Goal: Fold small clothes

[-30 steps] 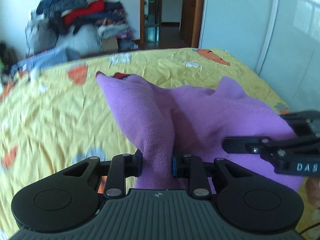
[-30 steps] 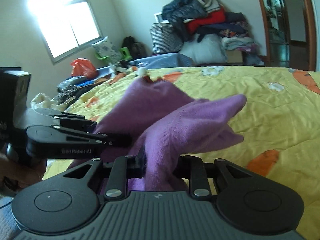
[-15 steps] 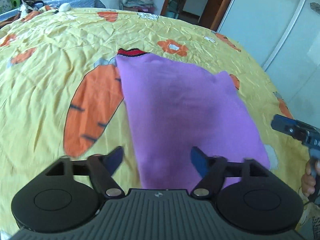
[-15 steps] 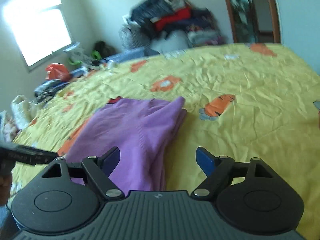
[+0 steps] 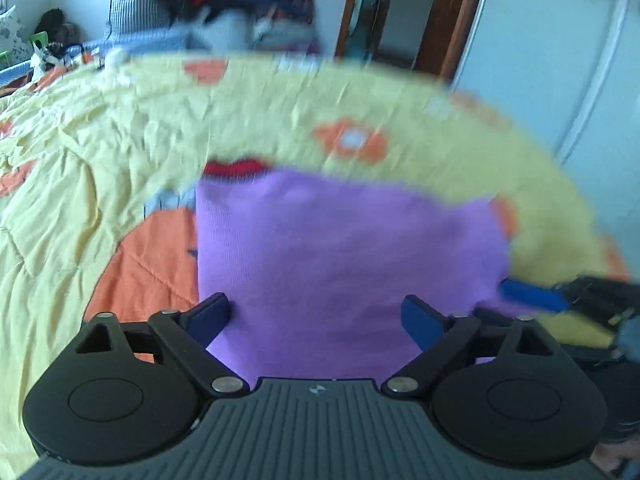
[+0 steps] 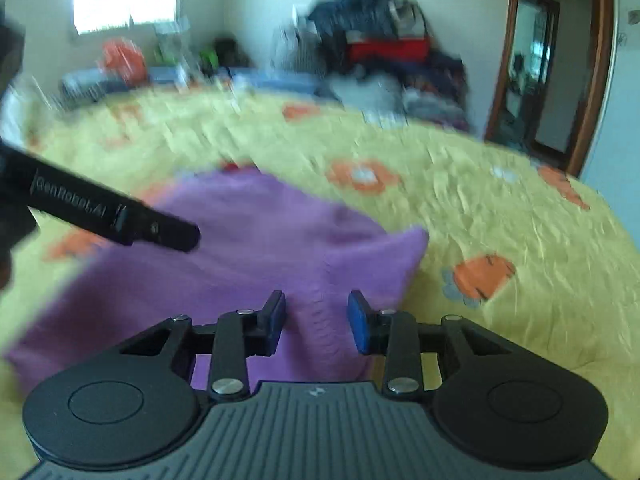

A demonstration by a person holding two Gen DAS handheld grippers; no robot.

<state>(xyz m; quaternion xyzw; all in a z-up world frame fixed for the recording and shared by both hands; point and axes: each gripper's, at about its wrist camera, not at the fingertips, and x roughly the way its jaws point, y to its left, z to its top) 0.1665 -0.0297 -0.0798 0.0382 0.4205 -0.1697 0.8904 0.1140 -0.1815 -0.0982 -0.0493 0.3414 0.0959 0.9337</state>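
On the yellow bed the purple garment lay folded flat; left claw and right claw both gaped, empty. Another fold seemingly remained.

The left gripper holds its blue-padded fingers spread wide, gripping nothing. The right gripper has its fingers apart with a narrower gap, also gripping nothing. Both views are motion-blurred.
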